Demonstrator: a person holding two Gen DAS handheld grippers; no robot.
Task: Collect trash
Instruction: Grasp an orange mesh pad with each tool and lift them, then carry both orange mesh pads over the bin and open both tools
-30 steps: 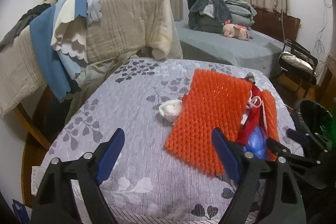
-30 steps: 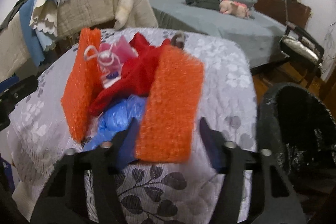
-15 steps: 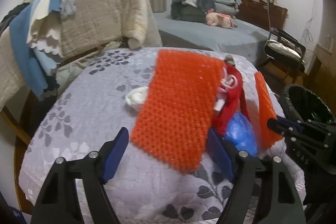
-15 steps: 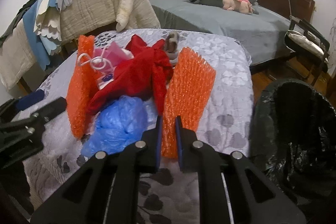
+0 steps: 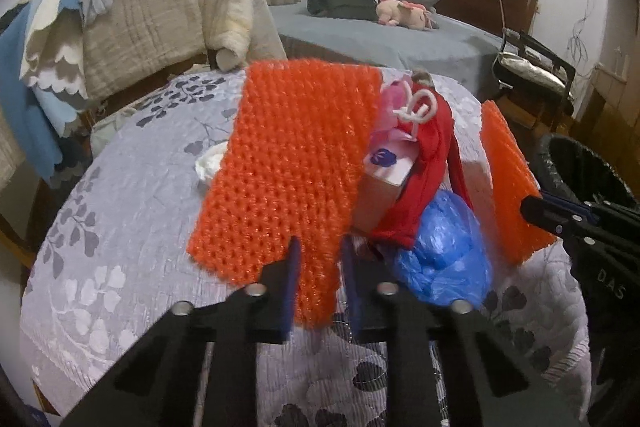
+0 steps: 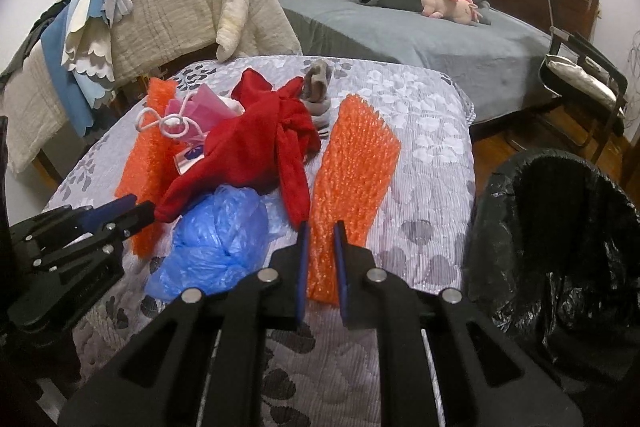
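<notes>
Both tongs pinch orange bubble wrap on the flowered bedspread.

Left gripper (image 5: 318, 253), low centre of its view, has just closed its jaws on the near edge of the left orange sheet (image 5: 292, 163); right gripper (image 6: 320, 241) clamps the near end of the right orange sheet (image 6: 352, 179). Between the sheets lie a red garment (image 6: 256, 147) and a blue plastic bag (image 6: 216, 239). At far right stands a black-lined bin (image 6: 560, 239).

You have two orange bubble-wrap sheets (image 6: 352, 183) (image 6: 144, 163), one blue plastic bag (image 6: 212, 247), one red garment (image 6: 256, 147), one grey sock (image 6: 318, 87), one white crumpled wad (image 5: 210, 163), and one black-lined bin (image 6: 560, 239).
</notes>
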